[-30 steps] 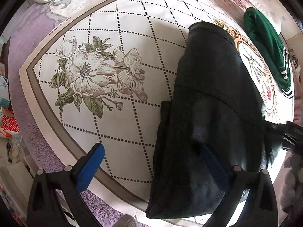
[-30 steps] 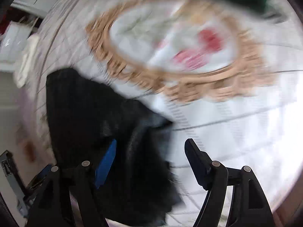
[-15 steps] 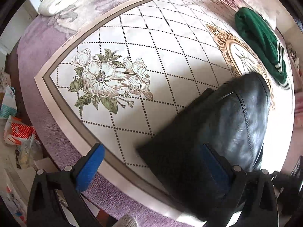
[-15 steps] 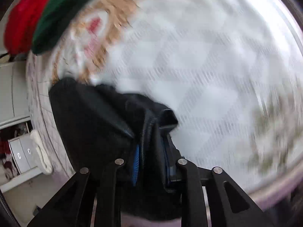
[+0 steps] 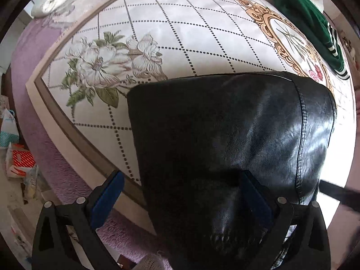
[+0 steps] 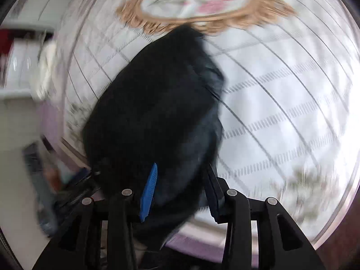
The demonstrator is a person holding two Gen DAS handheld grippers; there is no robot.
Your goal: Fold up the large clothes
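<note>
The left gripper (image 5: 181,193), fingers spread wide, hovers over the black leather garment (image 5: 236,135), a glossy, seamed, folded bundle on the patterned bed cover (image 5: 180,33). The right gripper (image 6: 178,190) looks partly parted around its edge; grip unclear.

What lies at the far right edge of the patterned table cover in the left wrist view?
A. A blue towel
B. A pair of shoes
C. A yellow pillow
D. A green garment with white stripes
D: a green garment with white stripes at its end lies past the gold-framed medallion, beyond the black leather garment.
</note>
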